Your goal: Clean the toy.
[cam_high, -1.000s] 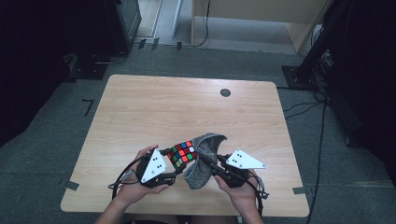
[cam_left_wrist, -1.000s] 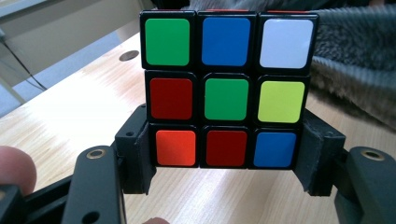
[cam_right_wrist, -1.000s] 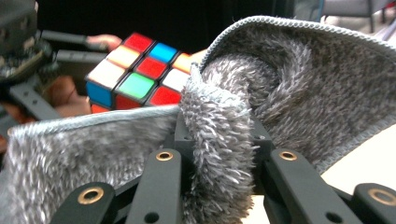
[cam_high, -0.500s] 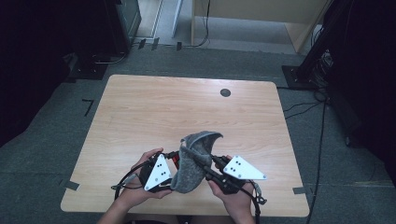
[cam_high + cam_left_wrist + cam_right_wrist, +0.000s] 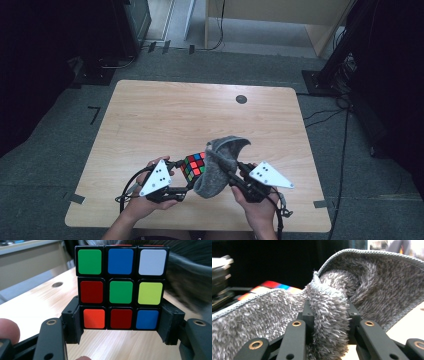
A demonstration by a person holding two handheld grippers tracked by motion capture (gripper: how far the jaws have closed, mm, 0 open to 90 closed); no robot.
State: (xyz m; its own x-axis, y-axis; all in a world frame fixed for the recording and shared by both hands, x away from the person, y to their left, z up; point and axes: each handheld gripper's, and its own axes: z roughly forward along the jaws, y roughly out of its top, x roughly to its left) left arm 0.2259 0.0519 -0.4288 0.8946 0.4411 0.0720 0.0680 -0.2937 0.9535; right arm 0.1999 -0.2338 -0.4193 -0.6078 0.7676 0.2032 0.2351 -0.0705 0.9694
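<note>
1. Pale wooden table (image 5: 165,115) on grey carpet, dark surroundings.
2. Near front edge: left gripper (image 5: 176,176) clamped on cube (image 5: 194,166), bottom row pinched, one flat face towards its camera.
3. Just right, touching cube: grey cloth (image 5: 220,162), long axis running away up the table.
4. Right gripper (image 5: 227,172) clamped on a cloth fold.

The right gripper (image 5: 329,322) has its black jaws pinched on a thick fold of grey fuzzy cloth (image 5: 374,285), which billows to the upper right of the frame. Left of centre, the cube (image 5: 272,287) peeks over the cloth's hemmed edge. Pale tabletop (image 5: 409,322) shows lower right.
</note>
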